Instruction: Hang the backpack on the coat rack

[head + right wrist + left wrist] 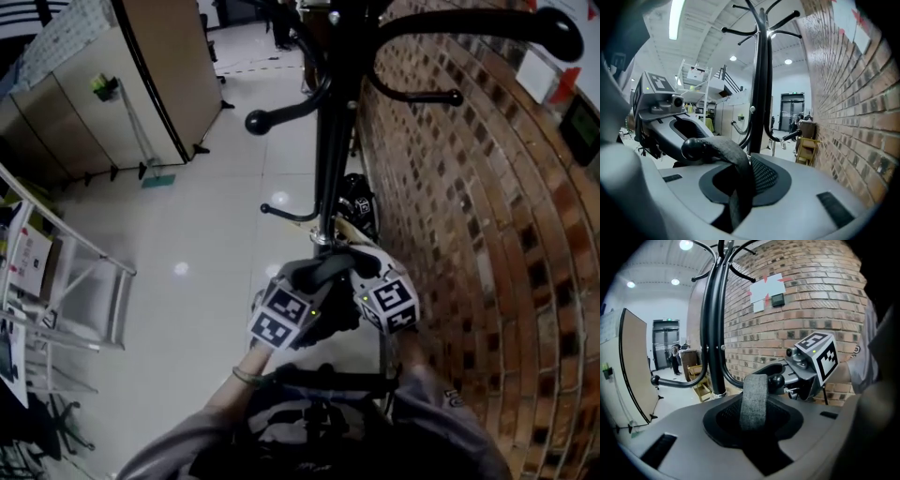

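The black coat rack (330,169) stands close to the brick wall, its pole (715,333) just beyond both grippers. The backpack's grey strap (754,399) is looped over a low hook with a ball end (776,379). My left gripper (757,437) is shut on this strap, which rises from between its jaws. My right gripper (736,201) is shut on the same strap (733,168) just below the ball (693,149). In the head view both grippers (309,281) (361,272) meet at the pole. The bag's body is hidden beneath them.
A brick wall (469,234) runs along the right, very near the rack. Upper hooks (281,114) jut out overhead. Beige partition panels (159,75) and a metal frame (75,281) stand to the left. A wooden chair (806,145) sits by the wall beyond.
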### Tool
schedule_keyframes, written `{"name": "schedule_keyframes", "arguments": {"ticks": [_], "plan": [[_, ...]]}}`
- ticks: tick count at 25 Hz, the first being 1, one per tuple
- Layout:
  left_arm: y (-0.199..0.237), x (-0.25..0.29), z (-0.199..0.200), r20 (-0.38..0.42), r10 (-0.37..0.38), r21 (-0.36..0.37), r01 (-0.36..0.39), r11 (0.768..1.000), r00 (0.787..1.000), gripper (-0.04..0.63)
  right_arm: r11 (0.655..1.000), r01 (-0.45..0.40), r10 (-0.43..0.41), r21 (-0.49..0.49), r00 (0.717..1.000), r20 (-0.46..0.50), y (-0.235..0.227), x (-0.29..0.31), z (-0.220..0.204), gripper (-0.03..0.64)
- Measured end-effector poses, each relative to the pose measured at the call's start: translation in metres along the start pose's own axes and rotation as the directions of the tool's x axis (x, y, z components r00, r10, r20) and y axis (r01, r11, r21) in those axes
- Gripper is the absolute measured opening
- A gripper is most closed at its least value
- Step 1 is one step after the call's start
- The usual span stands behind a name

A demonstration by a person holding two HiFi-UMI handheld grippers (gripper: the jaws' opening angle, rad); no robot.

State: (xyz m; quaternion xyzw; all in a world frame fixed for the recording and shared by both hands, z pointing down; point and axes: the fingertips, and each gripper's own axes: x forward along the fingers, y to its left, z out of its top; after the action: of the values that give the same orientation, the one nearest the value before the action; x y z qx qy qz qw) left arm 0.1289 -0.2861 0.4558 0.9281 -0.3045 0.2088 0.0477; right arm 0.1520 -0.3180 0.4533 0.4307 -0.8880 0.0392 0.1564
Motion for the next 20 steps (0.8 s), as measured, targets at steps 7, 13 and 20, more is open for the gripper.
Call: {"name": "schedule_keyframes", "arguments": {"ticks": [7, 13, 20], "plan": [[0.015, 0.011, -0.006, -0.01, 0.036, -0.051, -0.036, 0.998, 0.999, 0.118, 1.0, -0.013, 0.014, 0.018, 1.0, -0.019, -0.008, 0.019, -0.01, 0.063], [0.02, 0.021, -0.006, -0.009, 0.029, -0.021, -0.029, 0.999, 1.0, 0.118, 0.999, 0.014, -0.013, 0.03, 1.0, -0.018, -0.013, 0.024, -0.019, 0.063], [0.021, 0.022, -0.006, 0.01, 0.077, 0.038, -0.077, 0.996, 0.997, 0.121, 0.992, 0.114, -0.112, 0.062, 0.993, -0.03, -0.006, 0.017, -0.014, 0.066]]}}
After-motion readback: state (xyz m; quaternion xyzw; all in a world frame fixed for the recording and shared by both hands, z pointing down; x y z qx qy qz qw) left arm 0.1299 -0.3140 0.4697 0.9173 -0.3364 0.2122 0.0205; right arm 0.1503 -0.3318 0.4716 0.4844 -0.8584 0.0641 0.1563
